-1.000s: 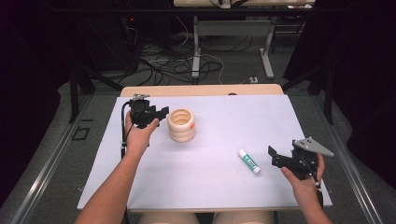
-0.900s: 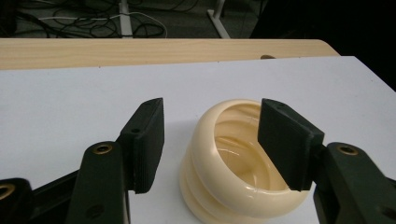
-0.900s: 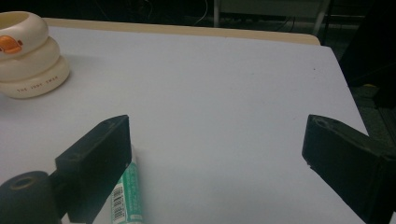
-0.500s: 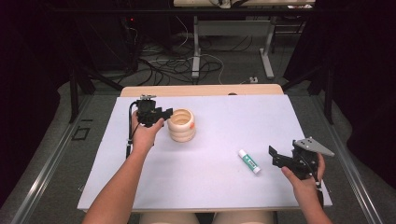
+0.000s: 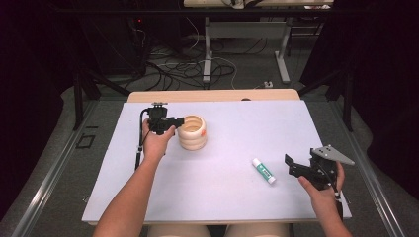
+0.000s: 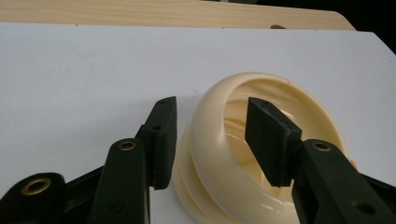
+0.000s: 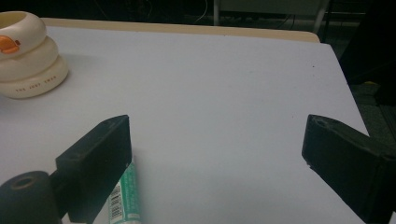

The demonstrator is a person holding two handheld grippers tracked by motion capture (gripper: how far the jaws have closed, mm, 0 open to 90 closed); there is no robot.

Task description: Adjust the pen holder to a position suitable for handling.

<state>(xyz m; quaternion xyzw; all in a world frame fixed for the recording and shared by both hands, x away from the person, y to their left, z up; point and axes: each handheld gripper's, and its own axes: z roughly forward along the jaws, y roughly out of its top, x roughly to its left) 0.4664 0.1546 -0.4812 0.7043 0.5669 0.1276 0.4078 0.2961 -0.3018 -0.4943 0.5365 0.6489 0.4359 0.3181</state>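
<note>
The person is sitting at the white table (image 5: 222, 197), one hand-held gripper in each hand.

The left gripper (image 5: 174, 121) is standing at the left side of the cream ribbed cup (image 5: 192, 132), which is sitting upright on the table's left half, toward the far edge. In the left gripper view the left gripper (image 6: 212, 140) is straddling the cup's near wall: one jaw is outside the cup (image 6: 243, 154), the other is reaching down inside its mouth. The jaws have just been closing, with the wall between them. The outer pad (image 6: 163, 140) is lying against or just beside the wall; a gap is showing between the inner pad (image 6: 268, 140) and the wall, so the grip is not yet clenched.

The right gripper (image 5: 292, 167) is hanging low over the table's right front, its jaws spread wide with nothing between them. In its own view the right gripper (image 7: 215, 158) is looking across bare table. A small white tube with a green label (image 5: 264, 171) is lying flat just left of it, well apart from the cup. In the right gripper view the tube (image 7: 125, 198) is lying partly under the left-hand jaw.
</note>
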